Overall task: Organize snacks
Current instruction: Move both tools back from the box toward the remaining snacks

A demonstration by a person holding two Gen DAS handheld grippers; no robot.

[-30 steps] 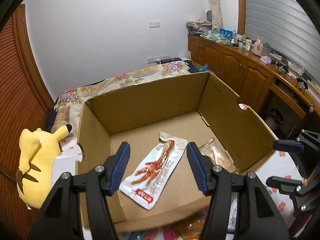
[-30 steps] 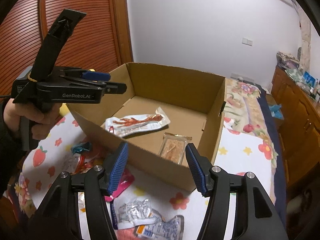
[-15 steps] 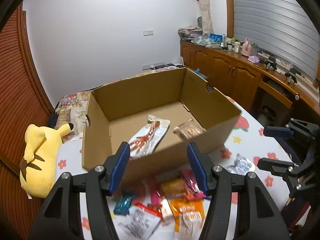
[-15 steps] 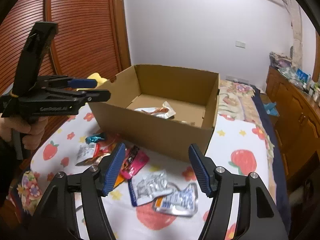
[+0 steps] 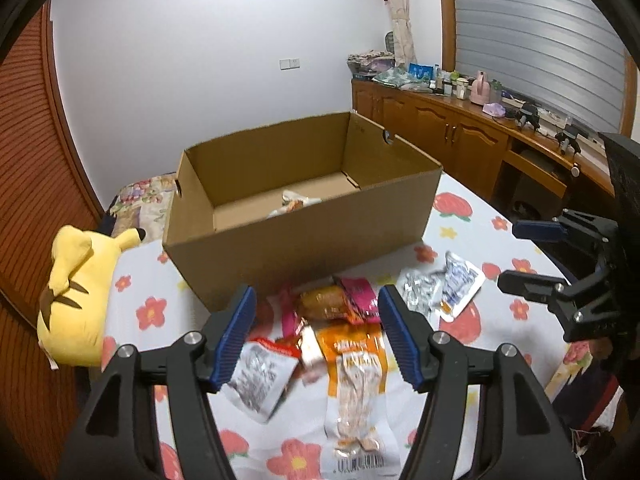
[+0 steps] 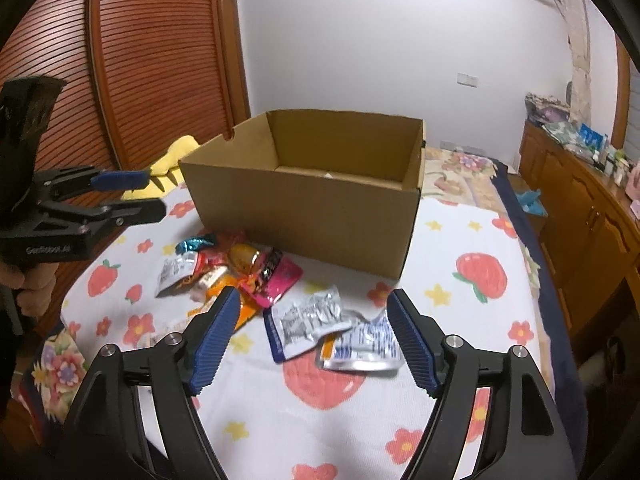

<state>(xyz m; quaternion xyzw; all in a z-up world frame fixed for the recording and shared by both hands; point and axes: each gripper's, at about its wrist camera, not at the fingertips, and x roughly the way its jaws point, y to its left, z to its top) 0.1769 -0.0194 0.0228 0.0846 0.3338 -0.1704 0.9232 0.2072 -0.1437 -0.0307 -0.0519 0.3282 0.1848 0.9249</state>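
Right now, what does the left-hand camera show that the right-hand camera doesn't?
Only the left wrist view shows the yellow plush toy almost whole, a white snack packet lying inside the box, and the long orange packet in full below its open gripper.

Only the right wrist view shows the teal-wrapped candy and the person's hand gripping the other tool.

Both show the cardboard box, the silver packets, the pink packet and the strawberry tablecloth; the right gripper is open too.
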